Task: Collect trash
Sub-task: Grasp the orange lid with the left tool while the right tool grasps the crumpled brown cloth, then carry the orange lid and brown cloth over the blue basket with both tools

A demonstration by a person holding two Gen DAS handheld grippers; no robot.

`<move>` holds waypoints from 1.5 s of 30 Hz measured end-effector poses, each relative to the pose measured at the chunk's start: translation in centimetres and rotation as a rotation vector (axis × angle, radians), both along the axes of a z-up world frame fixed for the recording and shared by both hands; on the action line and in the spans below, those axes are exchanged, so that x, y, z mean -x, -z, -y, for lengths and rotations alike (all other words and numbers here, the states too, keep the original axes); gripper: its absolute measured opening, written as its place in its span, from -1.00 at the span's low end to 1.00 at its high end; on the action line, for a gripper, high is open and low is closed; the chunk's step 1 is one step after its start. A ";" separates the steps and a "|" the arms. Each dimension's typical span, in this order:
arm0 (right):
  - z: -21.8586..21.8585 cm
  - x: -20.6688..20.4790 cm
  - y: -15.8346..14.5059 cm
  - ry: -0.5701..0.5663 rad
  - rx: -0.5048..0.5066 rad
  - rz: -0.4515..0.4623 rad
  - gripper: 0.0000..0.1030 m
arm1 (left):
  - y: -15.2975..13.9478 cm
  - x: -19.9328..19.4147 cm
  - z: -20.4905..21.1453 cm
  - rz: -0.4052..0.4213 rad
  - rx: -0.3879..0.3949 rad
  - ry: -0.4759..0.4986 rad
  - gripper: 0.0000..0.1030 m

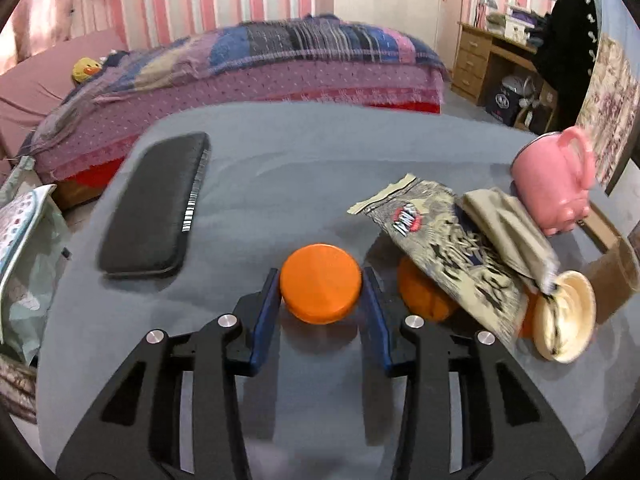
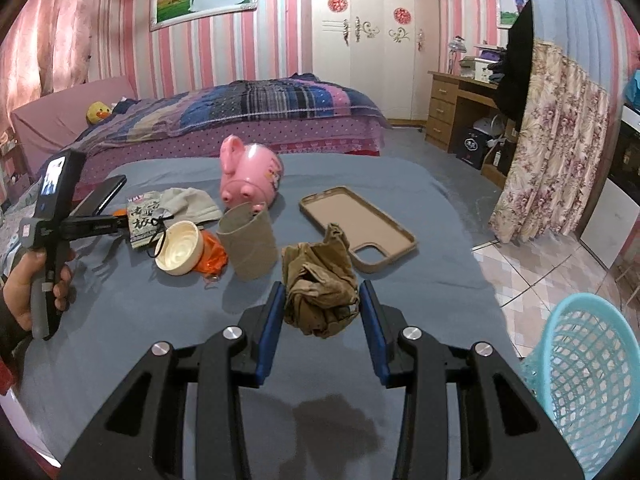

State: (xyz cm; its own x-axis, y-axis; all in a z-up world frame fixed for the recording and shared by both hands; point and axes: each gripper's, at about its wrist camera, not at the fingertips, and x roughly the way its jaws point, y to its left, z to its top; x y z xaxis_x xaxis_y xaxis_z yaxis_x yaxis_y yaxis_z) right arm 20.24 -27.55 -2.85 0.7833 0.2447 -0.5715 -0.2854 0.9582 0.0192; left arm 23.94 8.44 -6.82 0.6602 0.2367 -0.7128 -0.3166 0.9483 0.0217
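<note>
Over the grey-covered table [image 2: 400, 184], the left tool [image 1: 320, 292] has its blue pads against an orange lid [image 1: 320, 282], while the right tool [image 2: 322, 308] pinches a crumpled brown wrapper [image 2: 320, 288] lifted near the turquoise basket [image 2: 588, 376].

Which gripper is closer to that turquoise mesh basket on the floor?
Right. The right gripper, holding a crumpled brown wrapper, has the basket just off its right side. The left gripper is far across the table, around an orange lid.
</note>
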 end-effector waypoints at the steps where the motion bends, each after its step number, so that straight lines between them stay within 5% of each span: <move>1: 0.1 0.1 0.0 0.002 0.000 0.001 -0.25 | -0.5 0.8 0.4 0.017 -0.021 -0.005 -0.24; 5: 1.2 1.0 -0.4 0.009 -0.008 0.016 -0.25 | -2.5 4.0 2.8 0.077 -0.068 -0.017 -0.24; 14: 4.7 3.3 -2.2 0.058 -0.007 0.081 -0.25 | -6.3 7.2 9.7 0.199 -0.025 0.013 -0.24; 18: 7.6 4.3 -2.6 0.104 -0.003 0.093 -0.25 | -7.4 7.6 14.5 0.238 -0.072 0.091 -0.24; 26: 13.3 5.6 -3.7 0.232 -0.011 0.125 -0.25 | -8.1 6.6 23.6 0.261 -0.008 0.250 -0.24; 45: 26.8 7.1 -2.1 0.507 0.038 0.091 -0.25 | -7.3 5.6 39.8 0.304 0.007 0.564 -0.24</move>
